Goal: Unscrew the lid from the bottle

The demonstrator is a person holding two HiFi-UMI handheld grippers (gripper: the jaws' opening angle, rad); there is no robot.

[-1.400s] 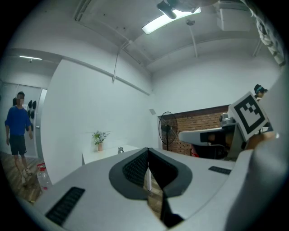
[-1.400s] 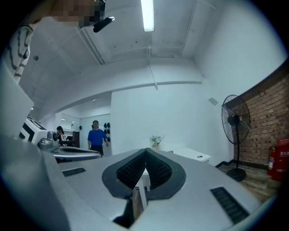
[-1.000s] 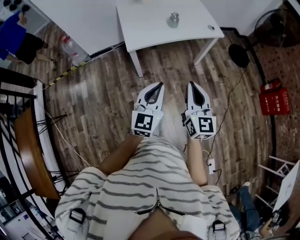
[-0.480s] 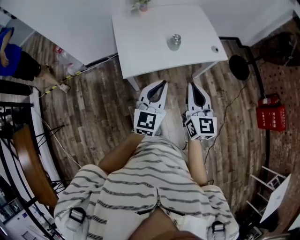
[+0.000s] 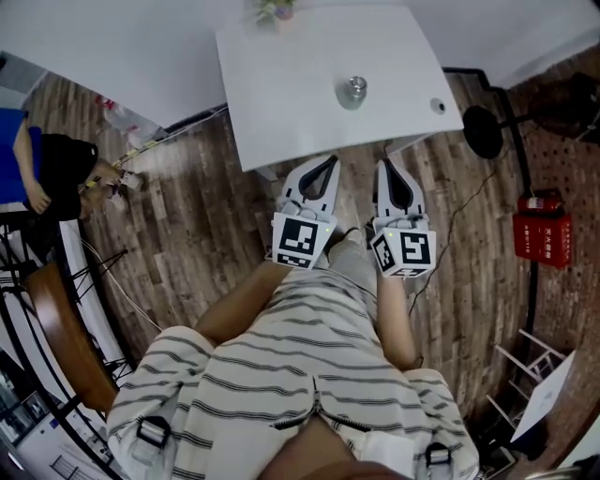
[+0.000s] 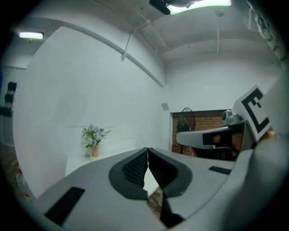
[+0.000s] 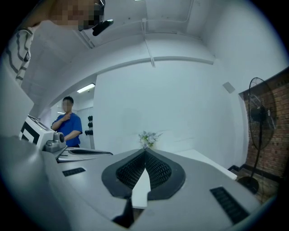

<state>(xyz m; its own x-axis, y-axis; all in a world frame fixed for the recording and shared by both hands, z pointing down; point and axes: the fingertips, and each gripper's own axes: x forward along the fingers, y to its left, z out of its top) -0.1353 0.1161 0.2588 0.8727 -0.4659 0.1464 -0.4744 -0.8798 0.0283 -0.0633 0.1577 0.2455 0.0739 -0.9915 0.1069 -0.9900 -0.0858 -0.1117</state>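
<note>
The bottle (image 5: 352, 92) is seen standing upright on the white table (image 5: 291, 94), right of the table's middle, with a silvery lid (image 5: 354, 85) on top. It is touched by neither gripper. A small round object (image 5: 438, 106) is placed nearer the table's right corner, well apart from the bottle, and a small vase of flowers (image 5: 277, 11) is set at the far edge.

The left gripper (image 5: 329, 160) and the right gripper (image 5: 384, 167) are held side by side, pointed toward the table, with their tips at its near edge and the bottle well beyond them. In the left gripper view the jaws of the left gripper (image 6: 147, 150) are pressed together at the tips with nothing between them. The same is shown in the right gripper view for the right gripper (image 7: 145, 152): pads closed, nothing held.

A wooden floor (image 5: 197, 216) is seen beneath the grippers. A standing fan (image 7: 258, 122) is placed to the right of the table, and a red box (image 5: 539, 239) lies further right. A person in a blue top (image 5: 28, 169) is seen at the far left.
</note>
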